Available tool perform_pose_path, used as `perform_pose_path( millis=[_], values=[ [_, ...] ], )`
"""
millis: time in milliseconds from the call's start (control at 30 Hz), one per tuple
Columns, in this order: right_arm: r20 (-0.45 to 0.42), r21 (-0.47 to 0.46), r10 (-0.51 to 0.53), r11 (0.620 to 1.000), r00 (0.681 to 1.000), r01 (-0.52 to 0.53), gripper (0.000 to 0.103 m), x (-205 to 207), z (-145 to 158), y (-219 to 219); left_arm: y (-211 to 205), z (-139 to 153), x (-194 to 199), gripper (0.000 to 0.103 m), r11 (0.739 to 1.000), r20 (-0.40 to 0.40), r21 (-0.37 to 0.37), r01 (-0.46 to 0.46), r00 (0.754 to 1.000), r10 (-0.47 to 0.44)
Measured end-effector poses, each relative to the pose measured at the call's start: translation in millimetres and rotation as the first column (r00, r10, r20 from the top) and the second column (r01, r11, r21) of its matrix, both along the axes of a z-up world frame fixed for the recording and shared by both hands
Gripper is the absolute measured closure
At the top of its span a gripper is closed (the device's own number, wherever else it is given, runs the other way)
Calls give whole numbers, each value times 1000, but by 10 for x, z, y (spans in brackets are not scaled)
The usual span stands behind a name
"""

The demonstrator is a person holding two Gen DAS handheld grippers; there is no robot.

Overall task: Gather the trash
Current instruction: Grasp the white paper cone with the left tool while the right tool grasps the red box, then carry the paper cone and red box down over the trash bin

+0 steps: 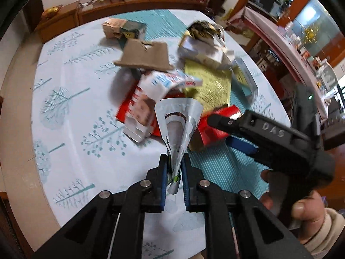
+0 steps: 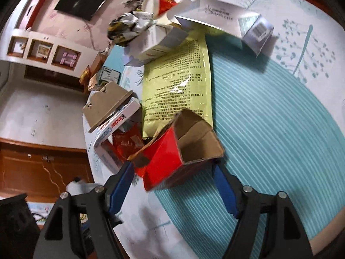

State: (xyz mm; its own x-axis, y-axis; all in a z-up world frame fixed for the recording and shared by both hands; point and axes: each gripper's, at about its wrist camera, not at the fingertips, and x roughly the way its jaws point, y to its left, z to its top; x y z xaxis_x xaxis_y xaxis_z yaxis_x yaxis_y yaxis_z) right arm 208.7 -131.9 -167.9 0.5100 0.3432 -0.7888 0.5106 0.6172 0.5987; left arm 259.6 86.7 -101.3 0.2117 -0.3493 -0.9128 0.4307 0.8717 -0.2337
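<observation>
My left gripper (image 1: 174, 164) is shut on a silver coconut wrapper (image 1: 179, 125) and holds it up above the table. My right gripper (image 2: 172, 168) is wide open, its blue fingers on either side of an open red carton (image 2: 172, 151) that lies on the table; it shows in the left wrist view (image 1: 215, 127) at that carton. Beyond lie a yellow-green printed pouch (image 2: 179, 79), a red and white box (image 1: 142, 108), a brown cardboard piece (image 1: 144, 54) and a white box (image 2: 217, 13).
The round table (image 1: 64, 86) has a tree-print cloth and a teal striped mat (image 2: 269, 118). More crumpled packaging (image 2: 127, 26) and small boxes (image 1: 120, 29) lie at the far side. A wooden sideboard (image 1: 129, 4) stands behind the table.
</observation>
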Motion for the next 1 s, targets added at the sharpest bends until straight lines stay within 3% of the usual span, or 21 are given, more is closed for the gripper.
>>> perform_pose_path(
  millis=[233,333,567,733,1000],
  values=[
    [2,-24,-27,999,1000,27,29,101,-40,14,137,10,79,93,999,-1,-7,-50,999,50],
    [-8,-38,-4,999,1000,4,53,98,-61,-9,161,-19,51,93,998,-8,-1,-62,998,62],
    [-1,-15,51,999,999,-51,83,-20,-99,-107,129,-15,-61,93,997,-5,12,-80,997,80],
    [20,-36,125,992,992,-124,89,-175,12,-108,47,69,-206,93,995,15,18,-101,995,101],
    [54,-50,234,971,971,-232,89,-522,264,-249,-249,309,-688,93,988,60,17,-153,987,152]
  ],
)
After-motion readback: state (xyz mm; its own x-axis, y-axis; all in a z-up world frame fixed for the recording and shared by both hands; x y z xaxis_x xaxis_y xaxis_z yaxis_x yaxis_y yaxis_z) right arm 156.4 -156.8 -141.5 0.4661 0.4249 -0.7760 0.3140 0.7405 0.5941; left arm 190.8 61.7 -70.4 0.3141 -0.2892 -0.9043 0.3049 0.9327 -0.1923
